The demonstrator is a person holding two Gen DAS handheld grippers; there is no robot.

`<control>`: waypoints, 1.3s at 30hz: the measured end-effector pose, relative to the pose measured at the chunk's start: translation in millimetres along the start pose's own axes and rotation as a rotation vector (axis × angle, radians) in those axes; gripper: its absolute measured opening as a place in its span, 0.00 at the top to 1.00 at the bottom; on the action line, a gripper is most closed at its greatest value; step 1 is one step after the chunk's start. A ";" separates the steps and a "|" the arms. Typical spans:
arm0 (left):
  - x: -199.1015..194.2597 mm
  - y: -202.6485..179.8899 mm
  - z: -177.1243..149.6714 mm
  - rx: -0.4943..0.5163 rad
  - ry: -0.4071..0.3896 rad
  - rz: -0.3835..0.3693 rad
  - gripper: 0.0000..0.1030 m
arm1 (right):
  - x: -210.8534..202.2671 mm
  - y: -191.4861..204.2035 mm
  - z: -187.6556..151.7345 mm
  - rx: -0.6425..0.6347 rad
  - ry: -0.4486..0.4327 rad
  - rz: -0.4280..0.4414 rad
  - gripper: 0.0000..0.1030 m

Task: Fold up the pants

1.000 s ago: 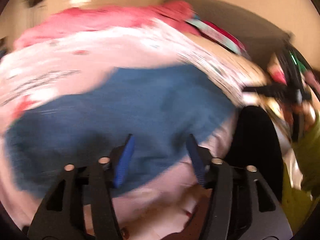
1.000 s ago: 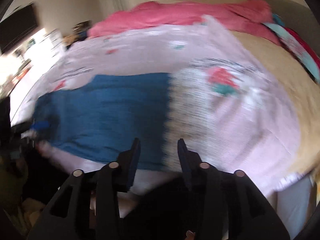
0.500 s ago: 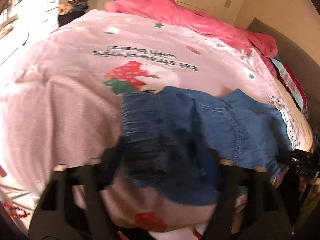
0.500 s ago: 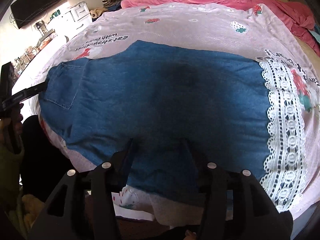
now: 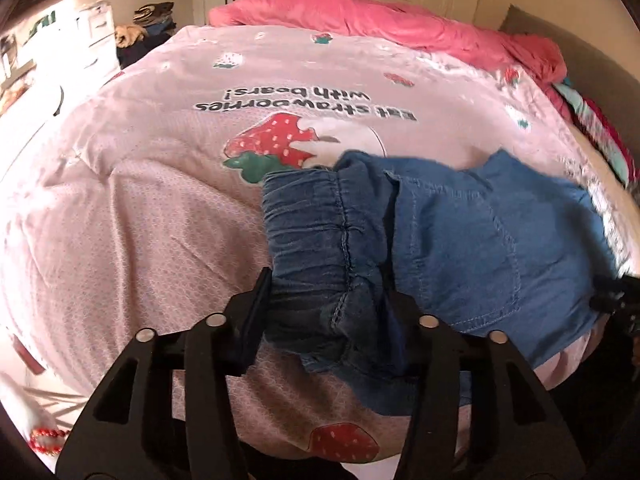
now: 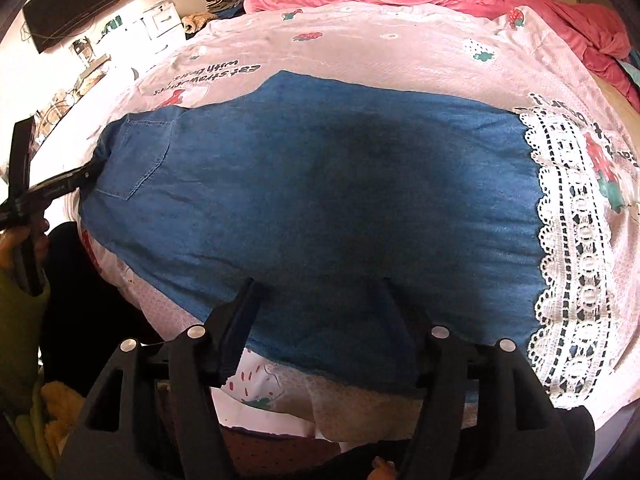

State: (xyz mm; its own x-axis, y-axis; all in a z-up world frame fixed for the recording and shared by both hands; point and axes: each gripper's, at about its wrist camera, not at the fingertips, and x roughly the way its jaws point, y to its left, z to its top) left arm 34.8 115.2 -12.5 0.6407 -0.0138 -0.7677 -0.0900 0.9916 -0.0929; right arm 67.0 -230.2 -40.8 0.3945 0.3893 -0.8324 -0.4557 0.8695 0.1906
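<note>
Blue denim pants [image 6: 320, 184] lie spread across a pink strawberry-print bedspread [image 5: 140, 200], with white lace trim [image 6: 568, 248] at the leg end. In the left wrist view the elastic waistband [image 5: 320, 240] is bunched between the open fingers of my left gripper [image 5: 324, 300]. That gripper also shows at the pants' left edge in the right wrist view [image 6: 80, 176]. My right gripper [image 6: 320, 304] is open, its fingers straddling the pants' near edge. A back pocket [image 6: 140, 152] faces up.
A pink duvet [image 5: 380, 24] is piled at the far side of the bed. A dresser [image 6: 160, 24] and a wall TV [image 6: 76, 0] stand at the left. The bed's near edge lies just under both grippers.
Both grippers have come in low over the pants. The left one now has the waistband between its fingers; the right one reaches the near hem.
</note>
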 end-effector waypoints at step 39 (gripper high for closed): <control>140.0 -152.6 105.4 0.184 0.161 -0.458 0.52 | 3.1 -187.7 82.4 0.340 -0.144 -0.096 0.70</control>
State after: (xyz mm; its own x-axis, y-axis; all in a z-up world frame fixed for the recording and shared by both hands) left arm 218.6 -24.5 -38.9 0.4565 -0.4566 -0.7636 0.3171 0.8854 -0.3398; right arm 219.5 -367.1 -36.3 0.5414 0.3189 -0.7779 -0.1302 0.9459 0.2971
